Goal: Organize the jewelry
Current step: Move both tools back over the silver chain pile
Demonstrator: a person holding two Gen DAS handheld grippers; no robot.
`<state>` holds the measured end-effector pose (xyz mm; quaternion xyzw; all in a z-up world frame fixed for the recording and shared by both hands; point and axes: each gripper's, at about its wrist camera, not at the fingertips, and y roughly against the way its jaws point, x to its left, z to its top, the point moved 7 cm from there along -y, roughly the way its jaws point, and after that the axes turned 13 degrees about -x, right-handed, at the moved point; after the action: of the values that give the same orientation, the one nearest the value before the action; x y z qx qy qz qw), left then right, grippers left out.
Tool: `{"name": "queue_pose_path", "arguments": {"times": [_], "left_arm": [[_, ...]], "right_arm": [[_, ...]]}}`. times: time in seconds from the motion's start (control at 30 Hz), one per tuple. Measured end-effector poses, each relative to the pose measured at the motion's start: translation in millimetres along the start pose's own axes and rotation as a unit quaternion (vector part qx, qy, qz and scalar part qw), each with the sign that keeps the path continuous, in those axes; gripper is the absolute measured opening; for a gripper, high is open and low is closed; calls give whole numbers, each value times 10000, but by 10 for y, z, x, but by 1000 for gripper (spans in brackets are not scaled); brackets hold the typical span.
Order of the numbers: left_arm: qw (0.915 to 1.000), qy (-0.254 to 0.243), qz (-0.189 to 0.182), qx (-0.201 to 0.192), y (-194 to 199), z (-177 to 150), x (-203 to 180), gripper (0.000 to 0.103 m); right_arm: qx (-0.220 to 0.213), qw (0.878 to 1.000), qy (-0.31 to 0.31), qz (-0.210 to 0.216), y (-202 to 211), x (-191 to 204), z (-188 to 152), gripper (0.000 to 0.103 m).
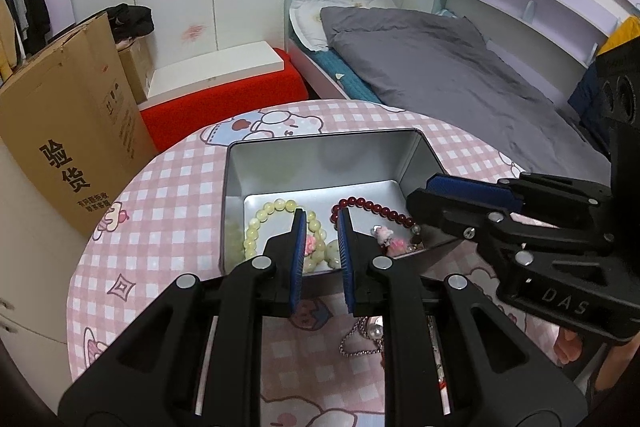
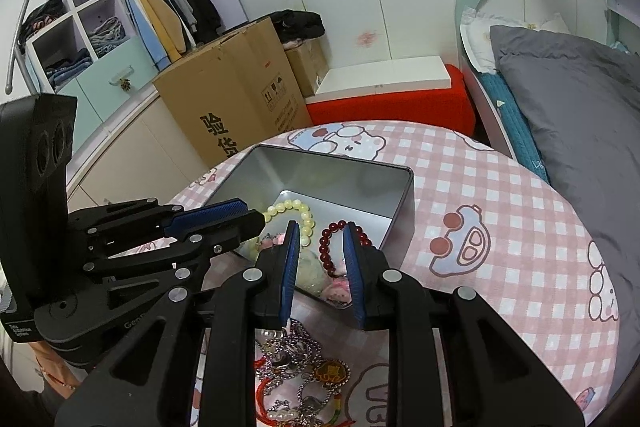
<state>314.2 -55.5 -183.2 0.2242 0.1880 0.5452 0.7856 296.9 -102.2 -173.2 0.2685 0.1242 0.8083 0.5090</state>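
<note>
Round table (image 1: 160, 195) w/ pink check cloth; open metal tin (image 1: 320, 163) sits on it, near the far side. In the tin: pale green bead bracelet (image 1: 272, 211) at left, dark red bead bracelet (image 1: 372, 209) at right, small pink charms (image 1: 390, 239) by the near wall. More jewelry still out on the cloth, just in front of the tin: a tangle of chains (image 2: 296, 359) w/ red cord and a gold pendant.

Left gripper (image 1: 320, 227) hangs over the tin's near edge, blue pads a narrow gap apart, nothing between them, only the beads seen below. Right gripper (image 2: 320, 239) likewise over the near rim, jaws slightly apart, gripping nothing; the chain pile lies under and behind its fingertips. The two grippers sit close side by side, each partly blocking the other's look into the tin.

Around: cardboard box (image 2: 236, 95) beside the table, red bench (image 1: 224, 103) w/ white board on top, bed w/ grey duvet (image 1: 440, 67) on the other side.

Left view shows the wall shelves over the bed and only a bit of chain between its arms. Right view shows the open wardrobe (image 2: 120, 7) w/ hanging clothes, the full chain pile, and at bottom left a sliver of the person's wrist w/ a thin band
</note>
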Motion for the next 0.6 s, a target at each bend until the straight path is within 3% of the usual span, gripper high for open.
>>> {"name": "queue_pose_path", "arguments": {"times": [0.27, 0.3, 0.37, 0.4, 0.6], "left_arm": [[9998, 51, 55, -171, 296, 32, 8, 17], [9998, 51, 50, -189, 329, 29, 6, 19], [9996, 63, 82, -254, 433, 1, 0, 38], [9993, 76, 119, -339, 497, -15, 1, 57], [9991, 118, 163, -376, 698, -221, -22, 58]], "right_arm": [[-326, 9994, 81, -70, 367, 61, 120, 26], [-360, 9993, 109, -90, 420, 73, 123, 26], [-422, 9989, 159, -134, 532, 105, 113, 28], [-438, 9988, 164, -158, 576, 108, 100, 28], [-384, 9984, 253, -314, 801, 113, -154, 29]]}}
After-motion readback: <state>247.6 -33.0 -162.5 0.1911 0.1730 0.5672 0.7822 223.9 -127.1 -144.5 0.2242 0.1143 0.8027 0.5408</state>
